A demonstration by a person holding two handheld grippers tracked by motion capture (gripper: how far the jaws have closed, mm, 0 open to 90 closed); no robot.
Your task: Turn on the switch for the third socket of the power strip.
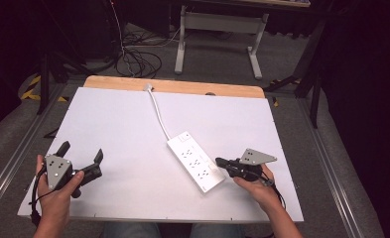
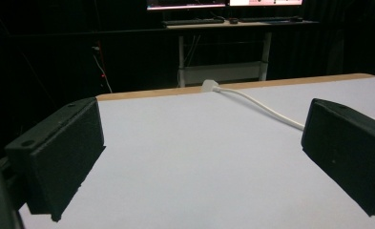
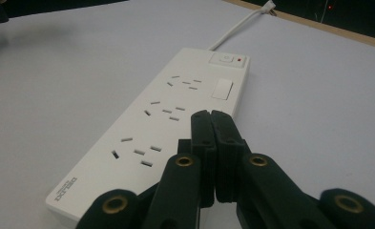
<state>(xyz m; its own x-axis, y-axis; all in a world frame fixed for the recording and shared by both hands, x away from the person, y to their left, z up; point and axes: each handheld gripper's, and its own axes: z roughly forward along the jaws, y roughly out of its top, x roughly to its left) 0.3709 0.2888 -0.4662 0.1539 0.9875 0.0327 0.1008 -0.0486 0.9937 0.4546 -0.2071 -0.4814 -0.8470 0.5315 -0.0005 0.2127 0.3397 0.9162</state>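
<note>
A white power strip lies near the middle of the white table top, with its white cable running to the far edge. In the right gripper view the power strip shows several socket groups and a switch at its far end. My right gripper is shut with nothing in it, and its tips sit just over the strip's near right side. My left gripper rests open at the table's front left, held by a hand. Between its wide-apart jaws I see bare table and the cable.
The white table top has a wooden strip along its far edge. Beyond it stand a desk frame and loose black cables on the floor. Metal rails run along both table sides.
</note>
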